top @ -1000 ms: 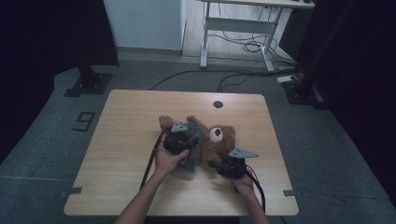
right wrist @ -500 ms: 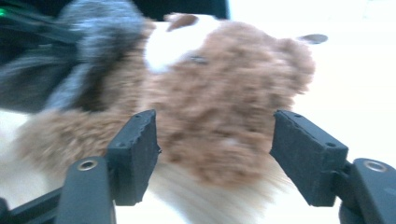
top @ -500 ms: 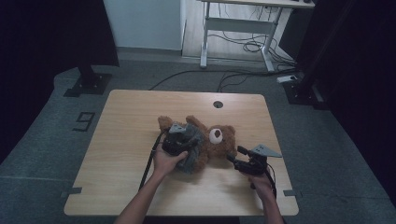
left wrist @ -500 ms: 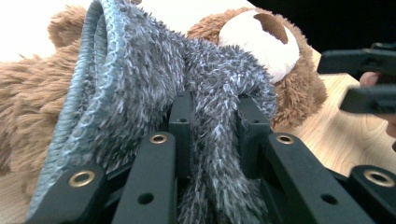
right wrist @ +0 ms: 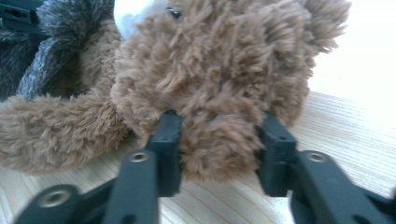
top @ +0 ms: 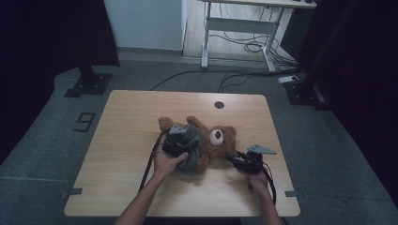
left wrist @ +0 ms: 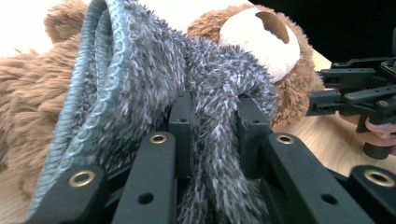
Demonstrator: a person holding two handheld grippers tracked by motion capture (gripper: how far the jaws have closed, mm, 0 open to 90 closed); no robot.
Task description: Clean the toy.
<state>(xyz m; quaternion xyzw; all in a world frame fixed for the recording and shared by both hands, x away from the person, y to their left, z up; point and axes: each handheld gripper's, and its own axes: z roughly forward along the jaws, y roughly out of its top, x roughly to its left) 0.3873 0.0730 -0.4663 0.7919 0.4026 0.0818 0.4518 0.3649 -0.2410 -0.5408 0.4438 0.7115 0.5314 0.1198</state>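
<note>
A brown teddy bear [top: 219, 139] lies on the wooden table [top: 131, 117], with a grey fuzzy garment [top: 196, 146] around its body. My left gripper [top: 178, 141] is shut on a fold of that grey garment [left wrist: 187, 79]; the fabric is bunched between its jaws [left wrist: 215, 112]. My right gripper [top: 231, 158] is at the bear's head, coming in from the right. Its jaws have just been closing, and its pads now press on a lobe of the brown fur [right wrist: 224, 60], so my right gripper [right wrist: 219, 126] is shut on the bear's head. It also appears in the left gripper view [left wrist: 355, 93].
The table has a round cable hole [top: 219, 104] near its far edge. Behind the table stand a white desk frame [top: 234, 28] with cables on the floor and a black stand base [top: 89, 84]. A "9" mark [top: 84, 122] is on the floor at left.
My right gripper shifted to the right along the table, beside the bear's head. My left gripper kept its grip on the grey garment and did not move.
</note>
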